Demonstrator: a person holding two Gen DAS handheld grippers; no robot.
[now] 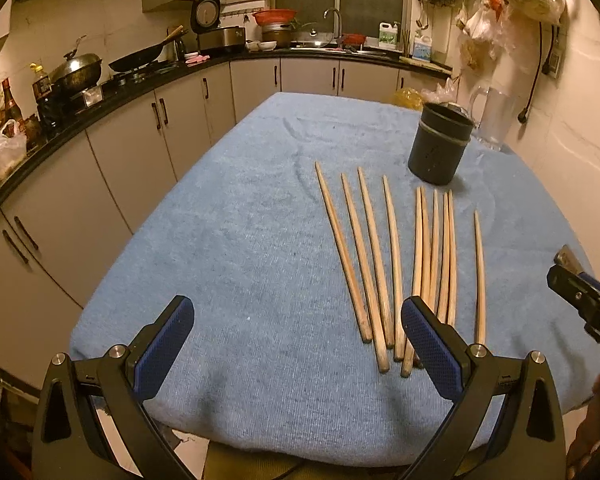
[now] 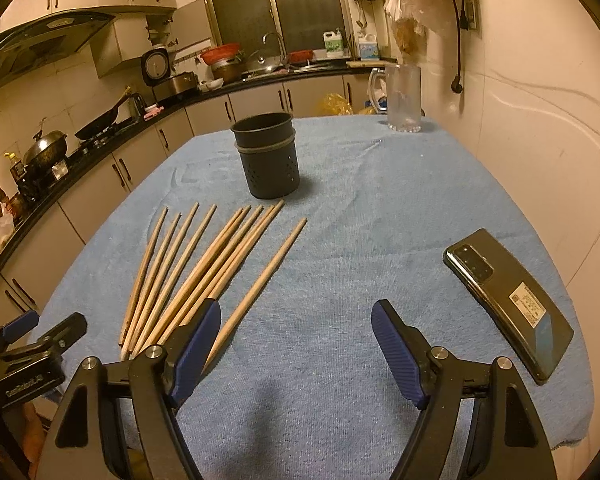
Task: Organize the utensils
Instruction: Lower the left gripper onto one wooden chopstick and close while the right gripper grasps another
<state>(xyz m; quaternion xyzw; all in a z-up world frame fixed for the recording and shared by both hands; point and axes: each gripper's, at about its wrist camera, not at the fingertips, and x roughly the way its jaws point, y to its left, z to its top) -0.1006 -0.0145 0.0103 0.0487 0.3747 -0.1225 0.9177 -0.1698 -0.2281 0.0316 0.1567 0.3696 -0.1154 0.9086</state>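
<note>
Several wooden chopsticks [image 1: 396, 264] lie side by side on the blue cloth [image 1: 240, 260], tips toward a dark perforated utensil holder [image 1: 439, 143] that stands upright and looks empty. In the right wrist view the chopsticks [image 2: 204, 272] fan out in front of the holder [image 2: 267, 155]. My left gripper [image 1: 298, 320] is open and empty above the near edge of the cloth, its right finger over the chopsticks' thick ends. My right gripper [image 2: 296, 324] is open and empty, just right of the chopsticks; one lone chopstick [image 2: 266, 280] runs under its left finger.
A black phone [image 2: 508, 304] lies on the cloth at the right. A clear glass pitcher [image 2: 403, 98] stands at the far right corner by the wall. Kitchen counters with pots and a wok [image 1: 140, 58] run along the left and back.
</note>
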